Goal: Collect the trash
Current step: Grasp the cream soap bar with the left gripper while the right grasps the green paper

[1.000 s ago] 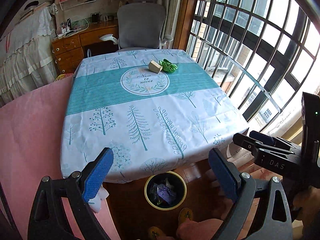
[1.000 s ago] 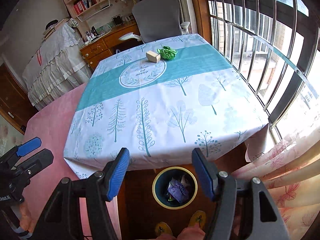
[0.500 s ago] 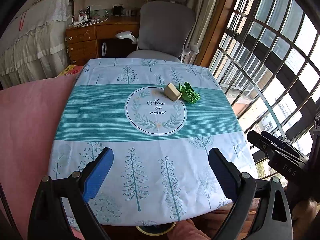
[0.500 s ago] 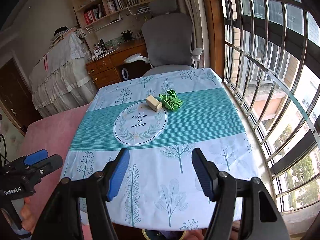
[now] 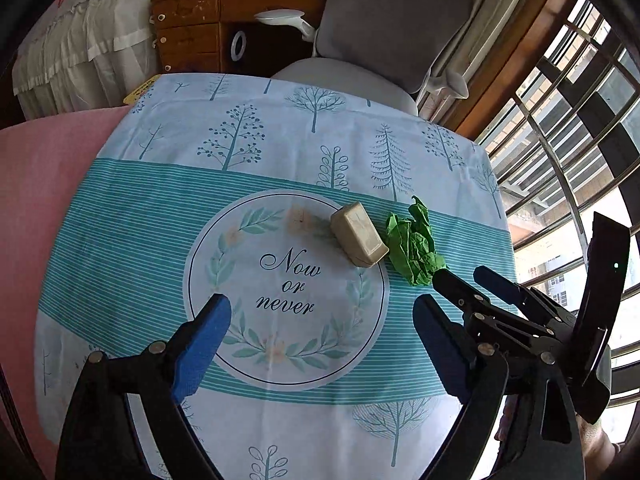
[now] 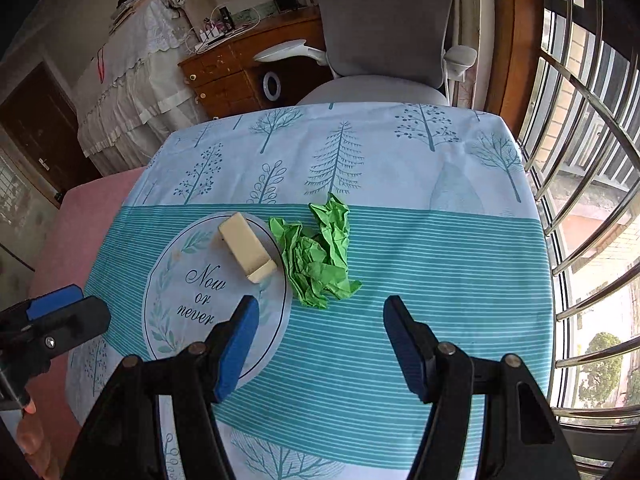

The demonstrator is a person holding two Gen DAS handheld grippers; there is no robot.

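Observation:
A crumpled green paper point(image 6: 318, 258) lies on the table's teal stripe, touching nothing but close beside a beige block point(image 6: 247, 253). Both also show in the left wrist view: the paper point(image 5: 414, 250) and the block point(image 5: 359, 235). My right gripper point(image 6: 320, 316) is open and empty, hovering just short of the green paper. My left gripper point(image 5: 320, 316) is open and empty above the round "Now or never" print, short of the block. The right gripper also shows at the right of the left wrist view point(image 5: 480, 280).
The table wears a tree-print cloth point(image 6: 400, 152). A grey office chair point(image 6: 384, 32) stands at its far edge. Window bars point(image 6: 580, 160) run along the right. A pink surface point(image 5: 36, 184) lies to the left. A wooden desk point(image 5: 192, 32) is behind.
Both grippers rose from the table's near edge, over the floor bin, and moved forward over the table toward the block and green paper. The bin is out of view now.

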